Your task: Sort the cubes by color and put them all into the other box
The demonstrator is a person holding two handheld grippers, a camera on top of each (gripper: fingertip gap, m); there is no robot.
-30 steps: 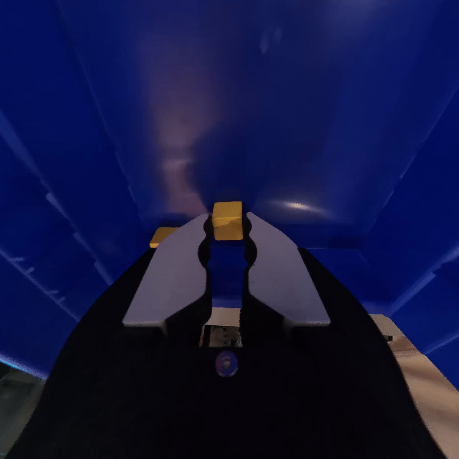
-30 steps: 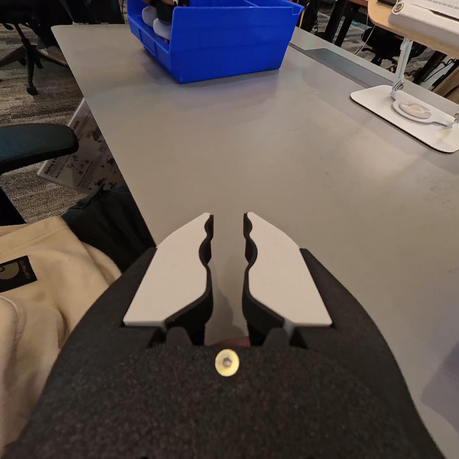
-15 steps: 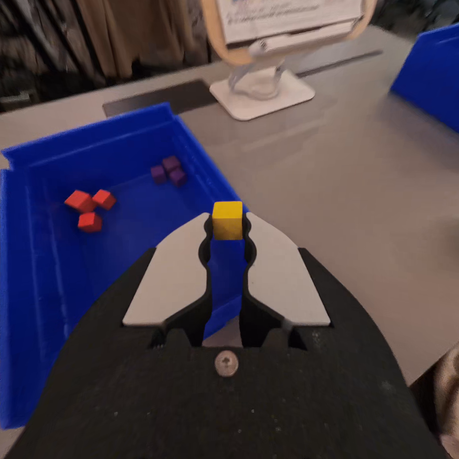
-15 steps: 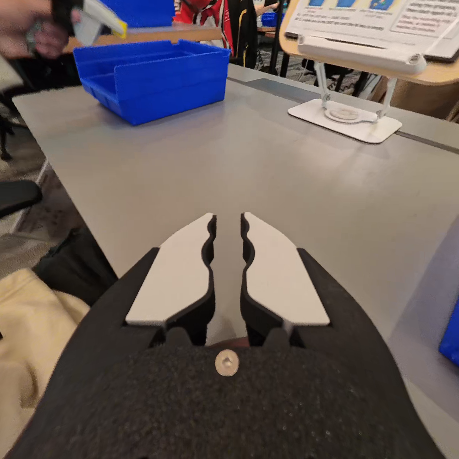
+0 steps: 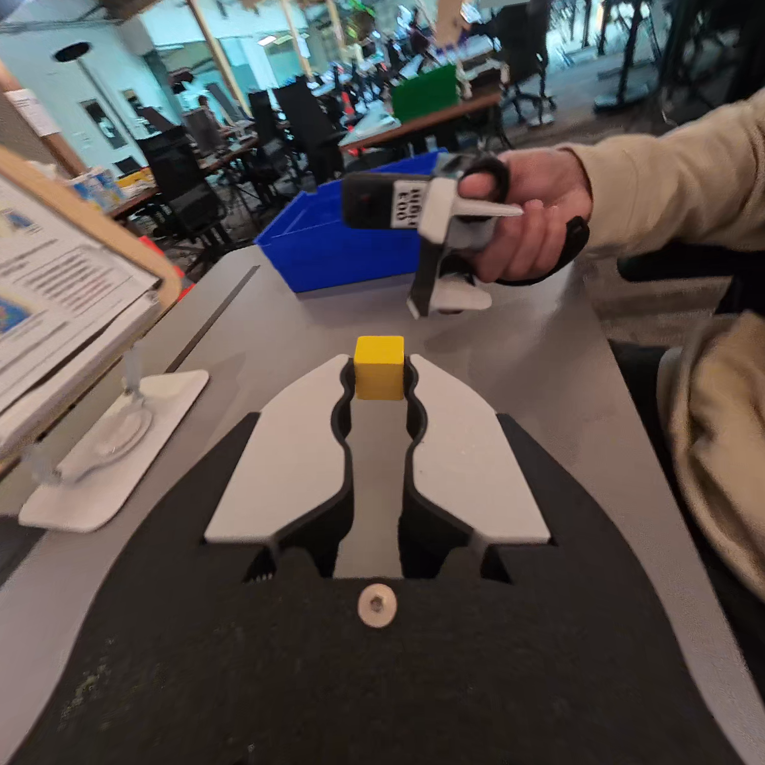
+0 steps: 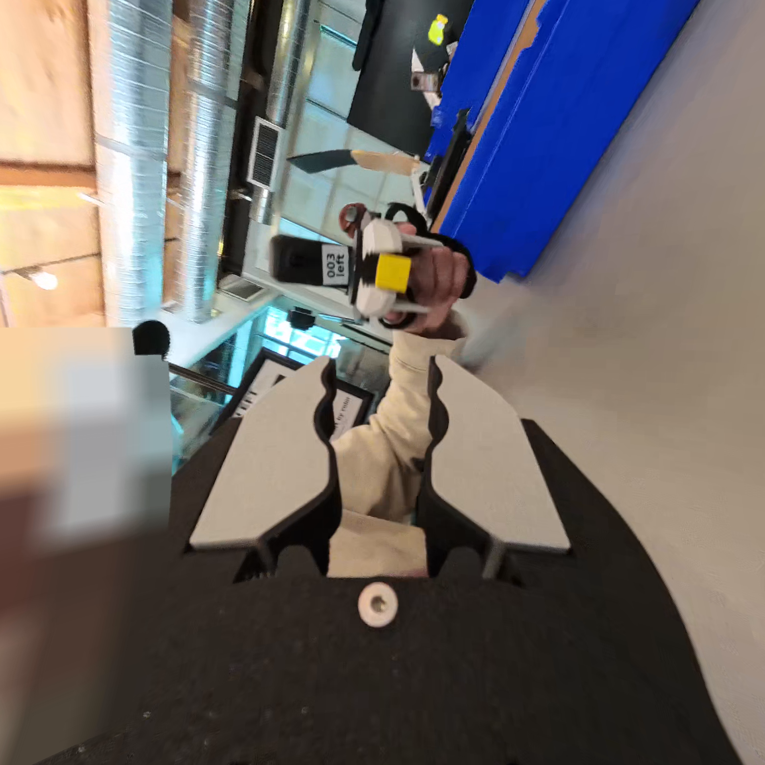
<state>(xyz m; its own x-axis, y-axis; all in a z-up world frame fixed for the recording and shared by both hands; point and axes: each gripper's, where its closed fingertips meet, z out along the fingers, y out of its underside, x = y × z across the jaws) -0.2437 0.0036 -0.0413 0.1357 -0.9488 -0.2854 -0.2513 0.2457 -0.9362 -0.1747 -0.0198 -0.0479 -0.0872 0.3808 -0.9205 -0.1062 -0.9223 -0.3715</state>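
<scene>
My left gripper point(image 5: 378, 364) is shut on a yellow cube point(image 5: 378, 368) and holds it above the grey table point(image 5: 517, 393). A blue box point(image 5: 331, 248) stands farther ahead on the table. My right gripper point(image 5: 439, 304), held in a hand with a cream sleeve, hangs between the cube and that box with its fingers pointing down. The right wrist view is rolled sideways. There my right gripper point(image 6: 381, 364) is open and empty. It faces the left gripper point(image 6: 387, 269) with the yellow cube point(image 6: 393, 271) in its jaws. A blue box point(image 6: 559, 145) lies behind it.
A document stand with a white base plate point(image 5: 111, 451) and a tilted board with papers point(image 5: 62, 281) stands at the left of the table. The table's near edge and the person's cream clothing point(image 5: 712, 434) are at the right. Office desks and chairs fill the background. The grippers' ends are close to 8 cm from one another.
My left gripper lifted the yellow cube out of a blue box and swung it across the table. My right gripper rolled sideways, opened wider and now faces the left gripper.
</scene>
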